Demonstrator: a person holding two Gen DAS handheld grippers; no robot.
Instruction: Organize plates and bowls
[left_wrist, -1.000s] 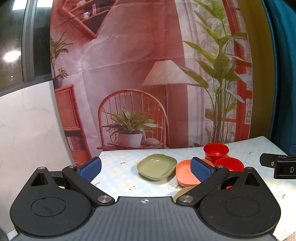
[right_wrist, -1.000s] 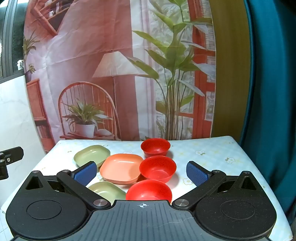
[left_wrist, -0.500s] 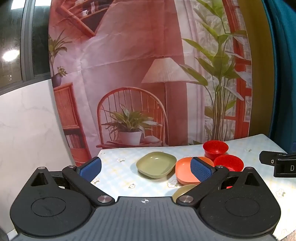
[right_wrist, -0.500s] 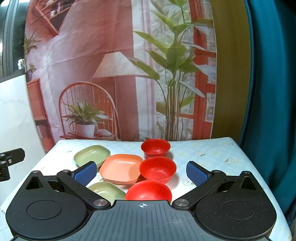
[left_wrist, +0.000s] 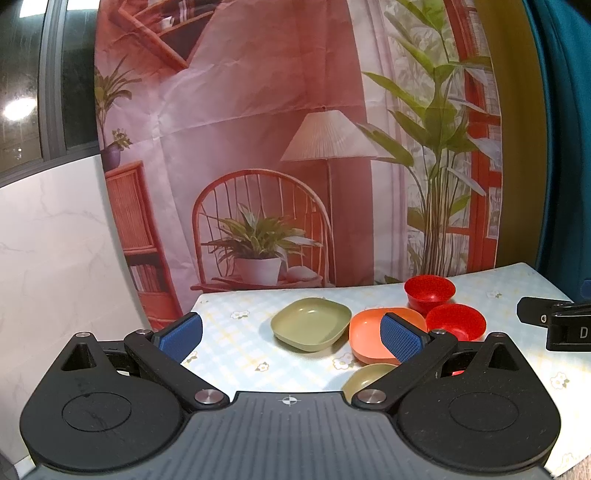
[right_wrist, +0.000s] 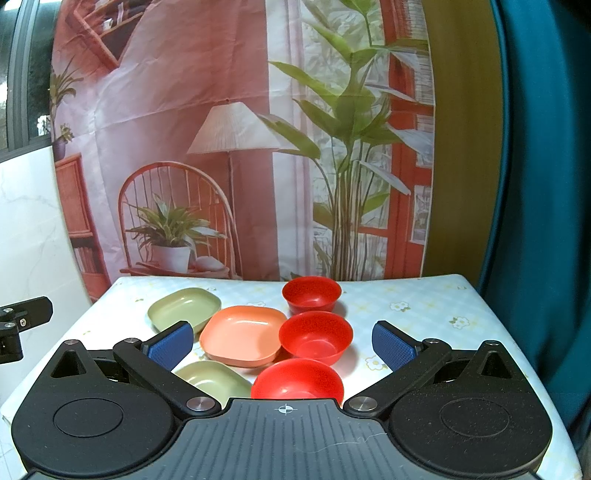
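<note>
so both grippers are just hanging above the near edge of the table, nothing grabbed. the right gripper has its jaws spread wide and empty, and the left gripper is the same, wide open with nothing between the pads.

closest to the right one is the near red bowl, partly tucked under the gripper body, with the near green plate just beside it on the left. next row back is the middle red bowl touching or almost touching the orange plate. behind those, the far green plate on the left and the far red bowl on the right.

my read is it's laid out loose on purpose: three bowls in a rough line on the right, three plates on the left, nothing stacked yet, so the sorting hasn't really started. the right gripper lines up with the bowls, so i'd guess the near bowl goes first.

behind it all is a printed backdrop with a lamp, chair and plants. for writing, the only thing readable is a "d" on the black part of the other gripper at the right edge of the left view. the tablecloth just has little flowers, no brands anywhere.
</note>
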